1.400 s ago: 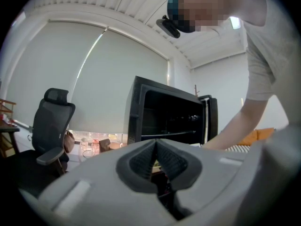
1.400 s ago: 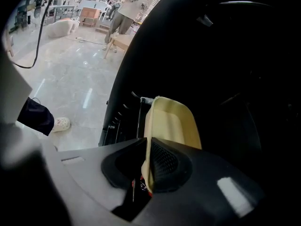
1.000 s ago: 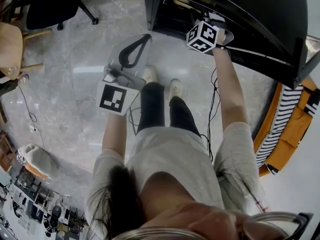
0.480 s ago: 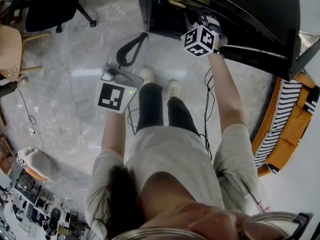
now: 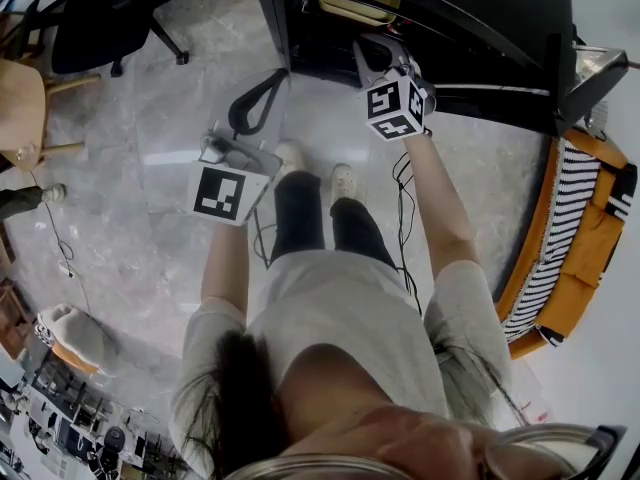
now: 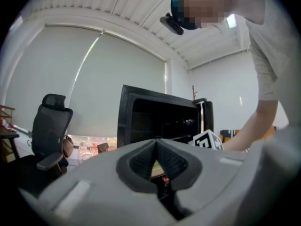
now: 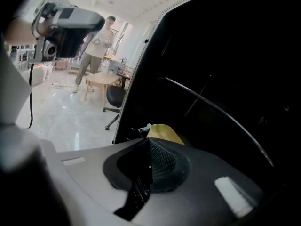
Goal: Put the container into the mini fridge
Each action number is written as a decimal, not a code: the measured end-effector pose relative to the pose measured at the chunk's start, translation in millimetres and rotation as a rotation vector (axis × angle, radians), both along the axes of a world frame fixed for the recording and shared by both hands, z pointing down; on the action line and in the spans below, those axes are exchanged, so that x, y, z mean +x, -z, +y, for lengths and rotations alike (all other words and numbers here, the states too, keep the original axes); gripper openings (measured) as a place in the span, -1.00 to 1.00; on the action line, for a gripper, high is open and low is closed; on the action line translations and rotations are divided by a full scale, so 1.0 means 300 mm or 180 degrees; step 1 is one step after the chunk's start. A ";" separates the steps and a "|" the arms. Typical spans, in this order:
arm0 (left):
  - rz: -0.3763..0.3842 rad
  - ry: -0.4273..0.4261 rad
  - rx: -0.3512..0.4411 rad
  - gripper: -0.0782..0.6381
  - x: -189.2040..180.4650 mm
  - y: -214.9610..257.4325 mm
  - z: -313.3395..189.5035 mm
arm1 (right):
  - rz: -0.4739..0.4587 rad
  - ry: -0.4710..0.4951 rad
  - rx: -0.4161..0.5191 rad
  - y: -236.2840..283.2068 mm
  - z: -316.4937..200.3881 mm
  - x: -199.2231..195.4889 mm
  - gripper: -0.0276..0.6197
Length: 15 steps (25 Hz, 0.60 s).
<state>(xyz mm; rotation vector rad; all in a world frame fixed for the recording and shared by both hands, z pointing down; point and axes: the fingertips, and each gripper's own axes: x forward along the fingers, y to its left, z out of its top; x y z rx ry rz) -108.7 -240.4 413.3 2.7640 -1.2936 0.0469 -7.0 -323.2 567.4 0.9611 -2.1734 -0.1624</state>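
The black mini fridge [image 5: 300,28] stands open at the top of the head view, with its door [image 5: 500,28] swung out to the right. A yellow container [image 5: 355,6] lies on a shelf inside it, and the right gripper view shows the container [image 7: 162,131] just past the jaw tips. My right gripper [image 5: 372,56] is shut and empty at the fridge's front edge, and its jaws [image 7: 146,142] meet. My left gripper [image 5: 275,76] hangs shut over the floor, left of the fridge opening. In its own view the left gripper [image 6: 155,142] points at the fridge [image 6: 160,121].
A black office chair [image 5: 110,13] stands at the upper left, with a wooden chair [image 5: 20,98] beside it. An orange and striped seat [image 5: 570,238] curves along the right. A cable [image 5: 410,218] hangs from the right arm. A person [image 7: 96,46] stands far off.
My right gripper has drawn back out of the fridge opening to its front edge. The left gripper has stayed about where it was.
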 end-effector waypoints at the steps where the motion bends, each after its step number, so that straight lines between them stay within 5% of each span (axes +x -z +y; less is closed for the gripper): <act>1: -0.0001 0.0000 0.0006 -0.78 0.004 0.006 0.004 | -0.0075 -0.0035 0.0003 0.016 0.012 0.003 -0.92; 15: -0.0050 -0.0076 0.0124 -0.78 0.116 0.134 0.118 | -0.1029 -0.0418 0.0130 0.302 0.222 0.090 -0.92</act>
